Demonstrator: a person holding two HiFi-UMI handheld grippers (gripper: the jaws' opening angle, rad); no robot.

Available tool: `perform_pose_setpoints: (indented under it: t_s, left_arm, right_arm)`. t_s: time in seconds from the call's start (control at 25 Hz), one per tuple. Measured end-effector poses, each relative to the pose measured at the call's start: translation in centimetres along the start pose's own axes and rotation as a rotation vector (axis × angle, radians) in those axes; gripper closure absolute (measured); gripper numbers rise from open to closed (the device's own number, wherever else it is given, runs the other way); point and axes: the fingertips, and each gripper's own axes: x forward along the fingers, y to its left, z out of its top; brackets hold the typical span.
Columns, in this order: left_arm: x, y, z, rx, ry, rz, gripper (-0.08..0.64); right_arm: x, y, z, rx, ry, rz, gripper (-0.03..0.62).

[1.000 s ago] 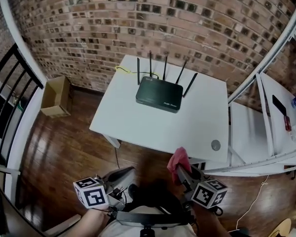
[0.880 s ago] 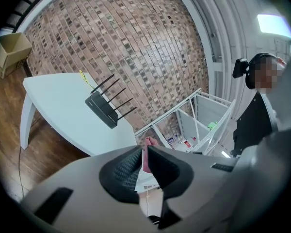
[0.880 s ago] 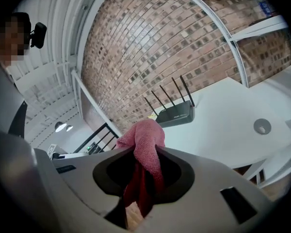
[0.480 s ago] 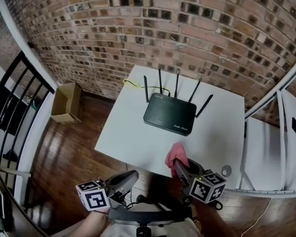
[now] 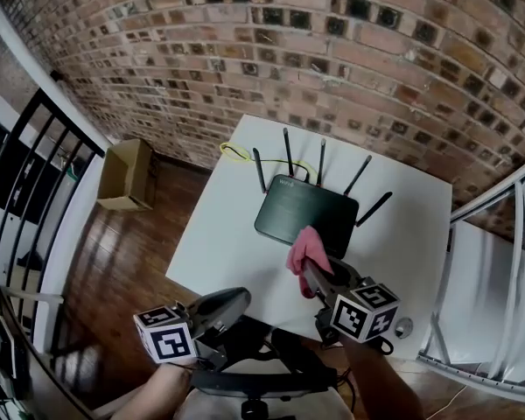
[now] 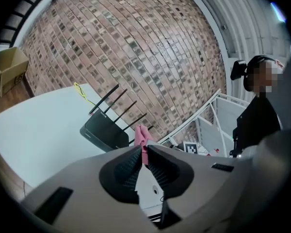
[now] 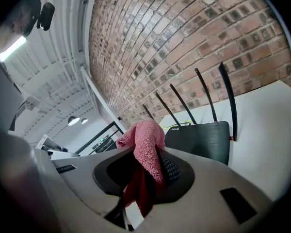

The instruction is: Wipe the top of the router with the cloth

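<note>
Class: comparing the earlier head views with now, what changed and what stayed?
The right gripper, shut on the pink terry cloth, has moved forward from the near edge of the white table to that of the flat black router. The grip, the router's place and the low, shut left gripper are unchanged.

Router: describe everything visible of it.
The router is a flat black box with a small pale logo on top and five thin antennas standing along its far edge. It lies flat on the white table near the brick wall, a yellow cable behind it. The pink cloth in the right gripper overlaps its near edge; contact cannot be told.
</note>
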Motion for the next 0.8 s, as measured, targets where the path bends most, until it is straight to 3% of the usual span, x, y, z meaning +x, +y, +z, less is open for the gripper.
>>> perform_pose_setpoints:
  t_s: [0.24, 0.44, 0.8]
  left_arm:
    - [1.8, 3.1, 3.1, -0.022, 0.02, -0.043, 0.517]
    - [2.3, 5.1, 7.0, -0.015, 0.059, -0.134, 0.517]
    - [0.6, 10.6, 13.3, -0.011, 0.144, -0.209, 0.517]
  right_arm:
    - [4.6, -0.5, 2.9, -0.034, -0.025, -0.036, 0.483]
    - [10.0, 0.3, 7.1, -0.043, -0.105, -0.078, 0.483]
    - [18.9, 1.7, 14.7, -0.034, -0.242, -0.131, 0.483]
